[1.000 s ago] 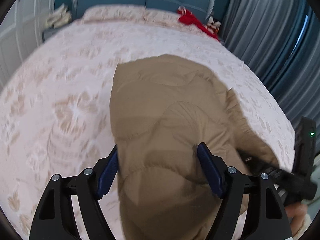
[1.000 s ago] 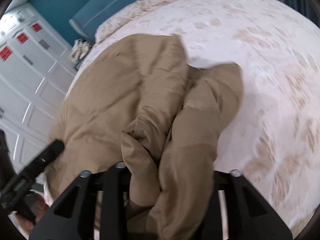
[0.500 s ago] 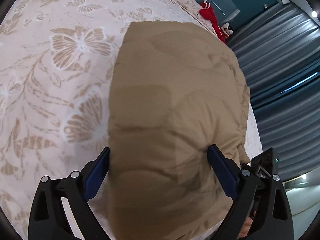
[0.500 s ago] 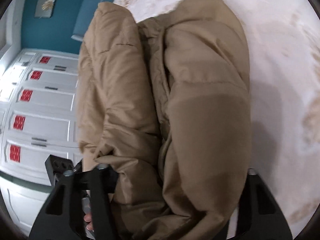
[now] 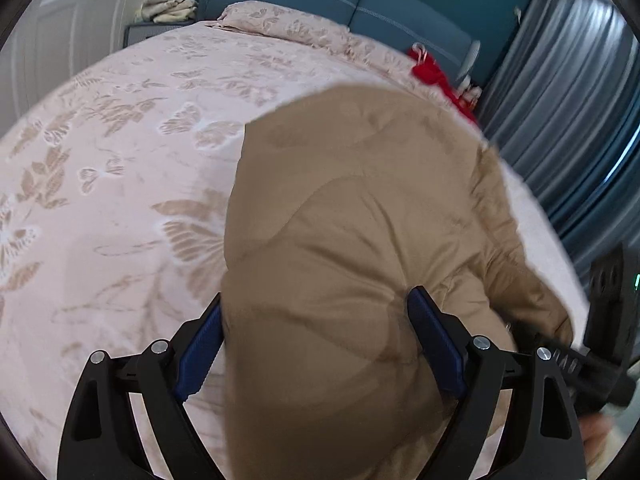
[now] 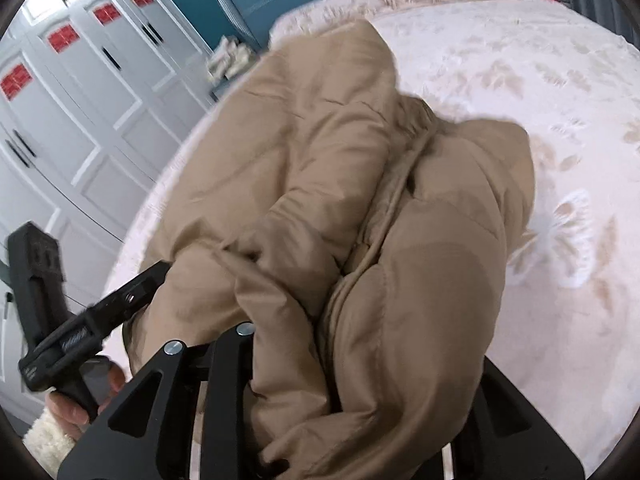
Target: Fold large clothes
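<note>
A tan padded coat [image 5: 360, 220] lies bunched on a bed with a pale floral cover [image 5: 112, 168]. My left gripper [image 5: 316, 344] holds a thick fold of the coat between its blue pads [image 5: 436, 344]; the jaws stand wide with the padding filling the gap. In the right wrist view the coat [image 6: 320, 168] drapes over my right gripper [image 6: 344, 400] and hides its fingertips; the fabric is bunched between the black arms. The right gripper's body shows at the left wrist view's right edge [image 5: 608, 320]; the left gripper shows in the right wrist view [image 6: 80, 320].
A blue headboard [image 5: 360, 4] and grey curtains [image 5: 568, 92] stand behind the bed. A red garment [image 5: 436, 76] lies near the pillows. Folded cloths [image 5: 168, 4] sit on a bedside stand. White wardrobe doors [image 6: 80, 92] line the bed's left side.
Both grippers have moved with the coat still in them: the views tilted down close over the bed half a second ago and have lifted back, showing headboard and wardrobe again.
</note>
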Tool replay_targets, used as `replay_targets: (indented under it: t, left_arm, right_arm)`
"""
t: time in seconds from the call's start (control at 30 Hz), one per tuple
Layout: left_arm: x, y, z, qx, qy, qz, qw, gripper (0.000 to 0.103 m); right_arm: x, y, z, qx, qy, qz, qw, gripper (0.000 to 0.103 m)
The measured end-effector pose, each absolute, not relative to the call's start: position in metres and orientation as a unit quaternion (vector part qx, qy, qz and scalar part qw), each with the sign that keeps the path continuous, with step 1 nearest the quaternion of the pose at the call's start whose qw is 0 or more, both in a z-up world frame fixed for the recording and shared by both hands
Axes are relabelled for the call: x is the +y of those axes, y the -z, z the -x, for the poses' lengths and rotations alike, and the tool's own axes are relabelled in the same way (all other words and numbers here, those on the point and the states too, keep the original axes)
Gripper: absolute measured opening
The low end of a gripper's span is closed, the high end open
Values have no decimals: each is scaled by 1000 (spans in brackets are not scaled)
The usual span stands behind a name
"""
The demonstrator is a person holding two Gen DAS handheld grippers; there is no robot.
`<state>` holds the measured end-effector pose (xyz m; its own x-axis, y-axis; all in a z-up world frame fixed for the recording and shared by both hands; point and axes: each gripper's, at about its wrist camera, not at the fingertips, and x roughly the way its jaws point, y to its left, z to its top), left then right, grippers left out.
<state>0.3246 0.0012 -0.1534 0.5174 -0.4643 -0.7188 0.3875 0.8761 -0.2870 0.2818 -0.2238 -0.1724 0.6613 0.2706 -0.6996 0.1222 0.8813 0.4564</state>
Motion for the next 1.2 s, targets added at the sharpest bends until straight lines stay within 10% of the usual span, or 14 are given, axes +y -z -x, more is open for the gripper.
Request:
replay_targets:
  t: [0.33,0.73,0.93,1.2]
  left_arm:
    - [-21,147,-307,400,175,-57,898,95]
    - [-43,101,-269,404,99,-137,899,94]
    - [-50,76,-266,408,76,-127,901,94]
    - [-61,73,-298,424,42,-111,898,94]
  right_arm:
    - [-252,192,-275,441,4,-313,841,61]
    - [-253,125,-182,428,100,-192,878,62]
    - [-233,83,-194,400,83,-138,902,16]
    - [-212,76,-256,425,61,-100,897,10]
